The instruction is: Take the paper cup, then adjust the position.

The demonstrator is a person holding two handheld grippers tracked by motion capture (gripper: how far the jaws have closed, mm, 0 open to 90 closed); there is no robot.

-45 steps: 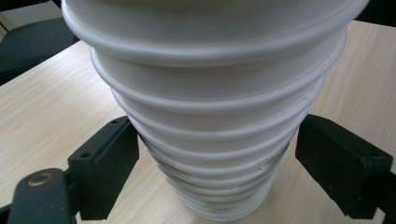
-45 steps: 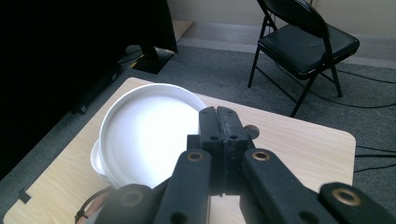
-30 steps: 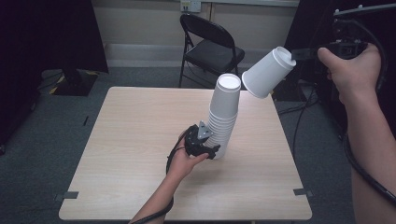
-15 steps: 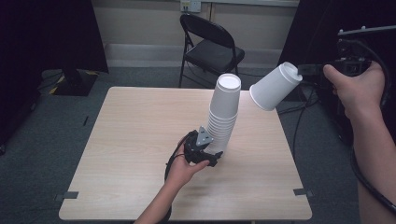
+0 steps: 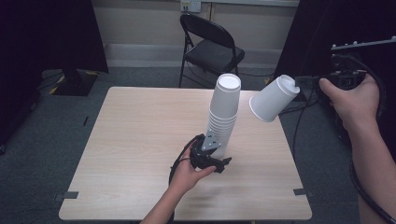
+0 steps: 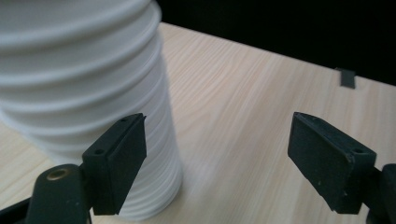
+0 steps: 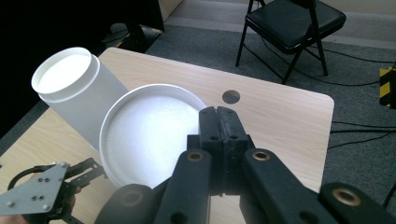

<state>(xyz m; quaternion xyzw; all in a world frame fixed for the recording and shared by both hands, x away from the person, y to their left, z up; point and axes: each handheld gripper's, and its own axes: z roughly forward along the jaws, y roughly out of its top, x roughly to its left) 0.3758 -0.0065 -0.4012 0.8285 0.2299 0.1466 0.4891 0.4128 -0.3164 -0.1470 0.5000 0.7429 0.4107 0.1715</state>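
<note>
White tapered paper cup (image 5: 273,99), ribbed stack (image 5: 223,116).

The left gripper (image 5: 223,164) sat low at the centre of the high view, its jaws parted wide, the forearm rising from the bottom edge. The right gripper (image 5: 299,83) hung at the upper right, jaws pressed together, its hand (image 5: 350,100) raised.

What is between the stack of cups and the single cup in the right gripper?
Nothing: in the high view only open air separates the stack of cups from the single cup.
</note>
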